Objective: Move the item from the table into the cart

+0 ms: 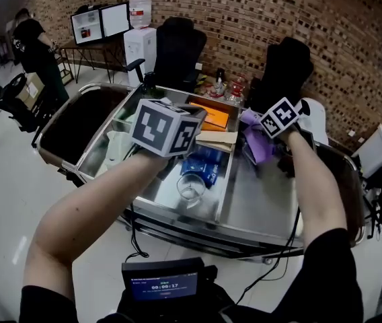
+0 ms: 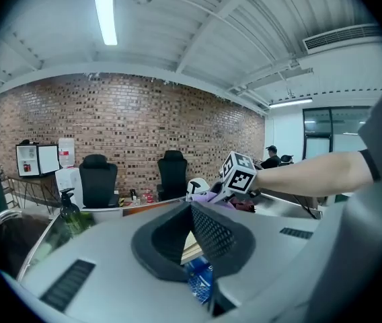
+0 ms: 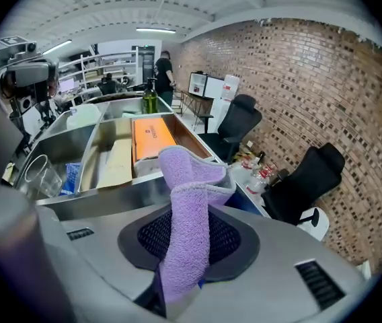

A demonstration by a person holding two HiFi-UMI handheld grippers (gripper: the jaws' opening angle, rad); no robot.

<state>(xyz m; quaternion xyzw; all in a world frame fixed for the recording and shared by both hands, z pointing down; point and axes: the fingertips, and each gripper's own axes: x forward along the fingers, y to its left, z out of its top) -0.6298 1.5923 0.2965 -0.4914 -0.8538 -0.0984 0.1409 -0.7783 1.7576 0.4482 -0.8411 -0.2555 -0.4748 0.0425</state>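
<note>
Carrying the cloth [image 3: 191, 173] clamped in the right gripper [image 3: 194, 214] over the cart [image 1: 258, 200], left gripper [image 2: 191, 210] closed and empty, the person appears mid-transfer; the next move likely calls for lowering it inside and parting the jaws

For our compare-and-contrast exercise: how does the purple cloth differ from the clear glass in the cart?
The purple cloth is soft, opaque and folded over; the clear glass is rigid and see-through. The cloth is pinched in the right claw; the glass rests untouched in a compartment of the cart. Shared: both are small, light-looking items.
</note>
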